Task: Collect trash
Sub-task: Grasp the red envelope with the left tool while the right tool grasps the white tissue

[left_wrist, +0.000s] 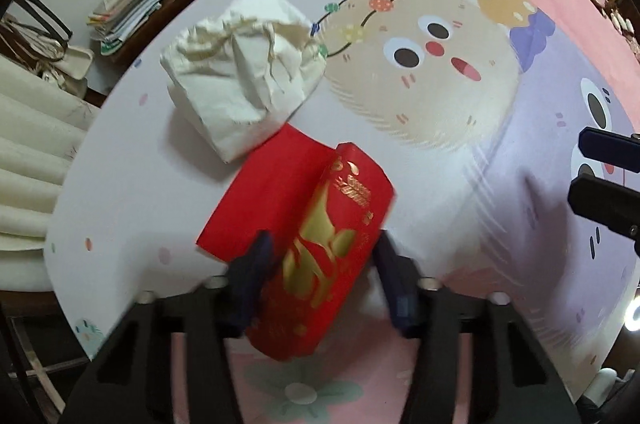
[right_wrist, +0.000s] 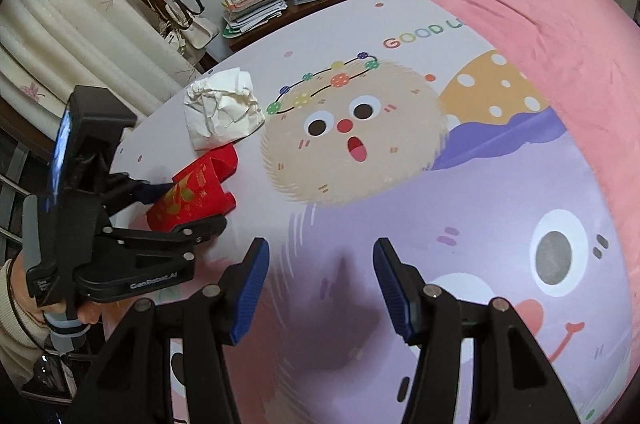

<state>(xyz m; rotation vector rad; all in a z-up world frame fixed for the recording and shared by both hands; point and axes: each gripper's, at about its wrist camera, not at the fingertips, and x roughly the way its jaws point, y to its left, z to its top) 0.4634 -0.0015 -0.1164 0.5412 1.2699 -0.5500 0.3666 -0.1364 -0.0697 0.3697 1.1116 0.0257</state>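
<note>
Honestly, the left claw (left_wrist: 320, 264) straddles the red packet (left_wrist: 316, 244) on the worktop (left_wrist: 440, 183) without clearly pinching it, so it could slip; crumpled paper (left_wrist: 244, 71) sits beside, right claw (right_wrist: 318, 288) spread empty.

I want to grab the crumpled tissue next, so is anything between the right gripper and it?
Nothing visible stands between them. The right gripper hovers open over bare mat; the crumpled tissue lies ahead-left. The red packet, between the left gripper's fingers, sits left of that line.
</note>
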